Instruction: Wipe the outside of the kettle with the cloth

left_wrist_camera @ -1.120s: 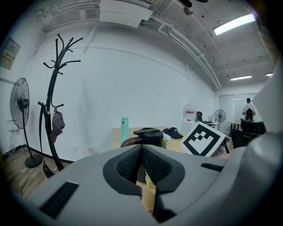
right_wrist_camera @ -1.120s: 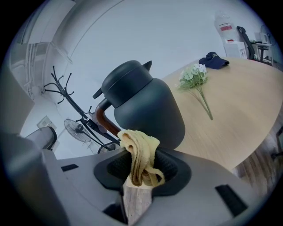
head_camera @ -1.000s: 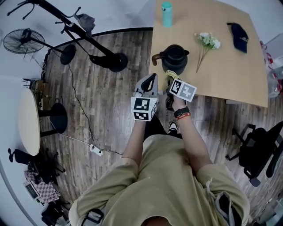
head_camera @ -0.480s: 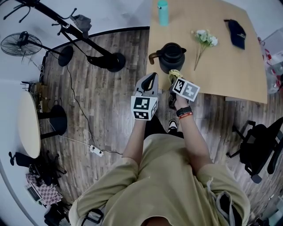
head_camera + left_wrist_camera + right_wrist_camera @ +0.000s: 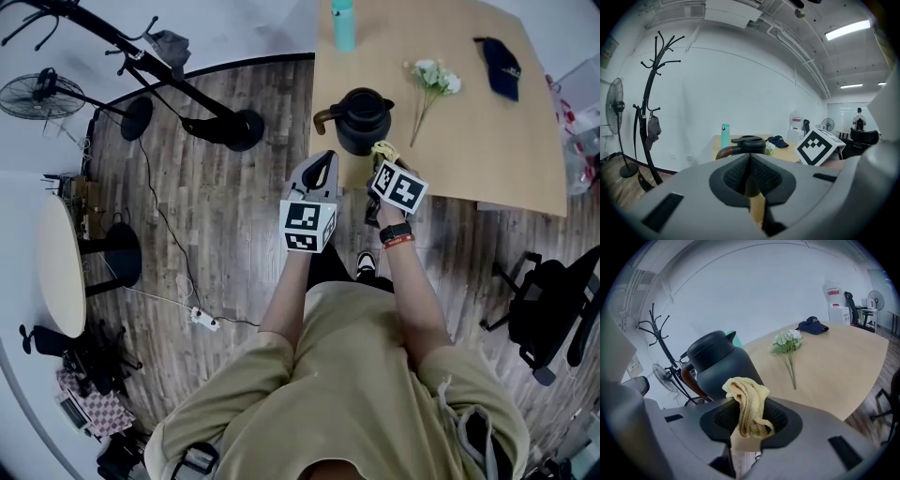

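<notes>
**Cloth clamped in the right tongs, kettle just ahead**

The right tongs are seen clamped on a yellow cloth; the cloth is bunched between the pads and a folded lump of it stands up above them; the dark kettle is found just ahead of these tongs and slightly to their left, upright on the bench, with its lid on and its brown handle turned away to the left; whether the cloth is touching the kettle's wall cannot be told.

The left tongs are held with their jaws together and nothing between them; they are kept level beside the right tongs, on the left, over the wooden floor just short of the bench edge; the kettle is seen ahead of them and a little to the right.

Further ahead of the right tongs, a small bunch of white flowers is laid flat on the bench, and a dark cap beyond it to the right; a teal bottle is stood well beyond the kettle; a black coat stand is seen far to the left of the left tongs.
</notes>
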The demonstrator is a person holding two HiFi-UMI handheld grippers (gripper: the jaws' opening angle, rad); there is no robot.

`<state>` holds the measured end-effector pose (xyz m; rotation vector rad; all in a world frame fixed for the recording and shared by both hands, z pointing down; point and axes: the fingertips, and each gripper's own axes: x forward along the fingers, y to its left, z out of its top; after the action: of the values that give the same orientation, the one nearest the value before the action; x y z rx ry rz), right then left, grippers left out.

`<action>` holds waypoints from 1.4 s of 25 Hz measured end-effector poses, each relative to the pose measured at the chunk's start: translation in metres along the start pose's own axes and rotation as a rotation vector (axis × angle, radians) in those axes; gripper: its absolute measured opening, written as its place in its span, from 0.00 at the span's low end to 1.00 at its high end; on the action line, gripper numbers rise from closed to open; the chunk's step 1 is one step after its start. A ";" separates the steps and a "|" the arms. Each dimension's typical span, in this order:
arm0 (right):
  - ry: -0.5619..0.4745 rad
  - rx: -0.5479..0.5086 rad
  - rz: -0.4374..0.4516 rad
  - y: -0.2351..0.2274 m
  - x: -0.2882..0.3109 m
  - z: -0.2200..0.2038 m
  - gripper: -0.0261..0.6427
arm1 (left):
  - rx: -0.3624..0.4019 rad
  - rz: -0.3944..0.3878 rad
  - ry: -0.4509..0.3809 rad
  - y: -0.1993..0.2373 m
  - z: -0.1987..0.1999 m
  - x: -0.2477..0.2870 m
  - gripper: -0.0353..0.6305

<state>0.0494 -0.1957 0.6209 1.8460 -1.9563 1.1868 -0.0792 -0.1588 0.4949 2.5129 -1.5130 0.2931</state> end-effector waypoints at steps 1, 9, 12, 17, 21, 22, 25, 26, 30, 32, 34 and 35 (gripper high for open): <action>-0.001 -0.009 -0.004 -0.002 0.001 0.002 0.25 | -0.001 0.000 0.001 0.000 -0.001 0.001 0.09; 0.001 -0.042 -0.037 -0.022 0.016 0.018 0.25 | -0.004 -0.011 0.007 -0.002 0.000 0.006 0.09; -0.009 -0.084 -0.045 -0.027 0.024 0.032 0.25 | -0.005 -0.014 0.009 -0.001 -0.002 0.009 0.09; -0.009 -0.160 -0.043 -0.032 0.037 0.050 0.25 | 0.005 0.002 0.028 0.002 -0.007 0.011 0.09; 0.004 -0.122 -0.004 -0.033 0.043 0.054 0.24 | 0.019 0.037 0.037 0.008 -0.007 0.013 0.09; 0.007 -0.114 0.006 -0.033 0.044 0.054 0.24 | 0.020 0.037 0.036 0.009 -0.006 0.013 0.09; 0.008 -0.105 0.025 -0.033 0.041 0.052 0.24 | 0.008 0.031 0.014 0.009 -0.001 0.015 0.09; 0.005 -0.099 0.031 -0.033 0.039 0.051 0.24 | -0.002 0.028 -0.001 0.009 0.001 0.014 0.09; -0.002 -0.018 0.079 -0.035 0.026 0.043 0.25 | -0.009 0.016 -0.025 0.008 0.005 0.014 0.09; 0.005 0.018 0.105 -0.034 0.018 0.035 0.25 | 0.000 0.020 -0.030 0.010 0.007 0.011 0.09; 0.015 0.032 0.127 -0.032 0.011 0.026 0.25 | 0.013 0.025 -0.027 0.013 0.006 0.010 0.09; 0.022 0.037 0.138 -0.030 0.007 0.020 0.25 | 0.019 0.028 -0.022 0.014 0.005 0.009 0.09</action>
<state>0.0831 -0.2110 0.6240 1.7313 -2.0930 1.2844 -0.0872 -0.1742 0.4929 2.5200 -1.5621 0.2863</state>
